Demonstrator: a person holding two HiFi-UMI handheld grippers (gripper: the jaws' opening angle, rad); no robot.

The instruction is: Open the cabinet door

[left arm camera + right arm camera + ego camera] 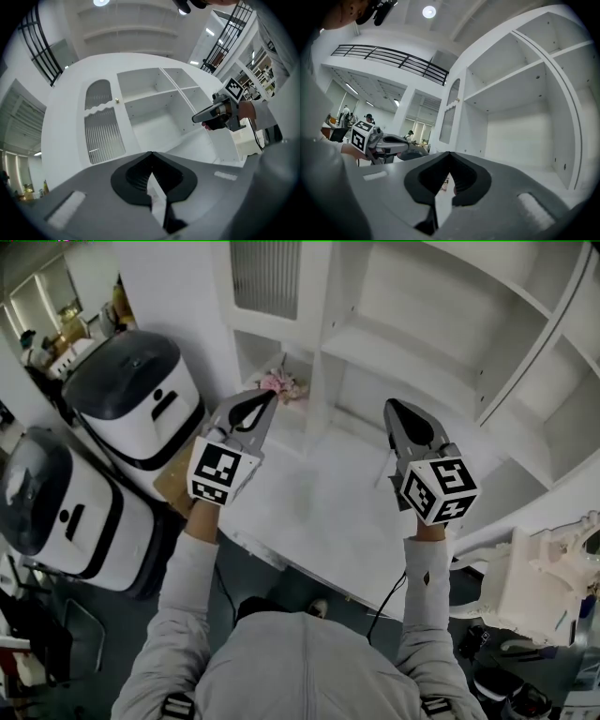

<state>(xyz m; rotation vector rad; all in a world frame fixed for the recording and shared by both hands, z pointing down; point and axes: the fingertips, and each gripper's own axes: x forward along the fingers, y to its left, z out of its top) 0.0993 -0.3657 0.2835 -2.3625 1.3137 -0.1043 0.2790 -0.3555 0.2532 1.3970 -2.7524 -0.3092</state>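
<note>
The white cabinet (pixel 450 343) stands ahead with several open shelf bays. Its one door, with a ribbed glass panel (pixel 101 123) and a small knob (pixel 116 100), is closed at the left; the door (pixel 450 112) also shows edge-on in the right gripper view. My left gripper (pixel 268 401) is shut and empty, held in the air below that door. My right gripper (pixel 391 409) is shut and empty too, level in front of the open bays. Each gripper sees the other: the right gripper (pixel 197 117) in the left gripper view, the left gripper (pixel 412 150) in the right gripper view. Neither touches the cabinet.
The cabinet's white counter ledge (pixel 319 507) lies under both grippers. A pink object (pixel 281 383) sits in a low bay. Two white and black rounded machines (pixel 136 395) (pixel 56 512) stand at the left. A white plastic assembly (pixel 544 577) is at the right. People stand far off.
</note>
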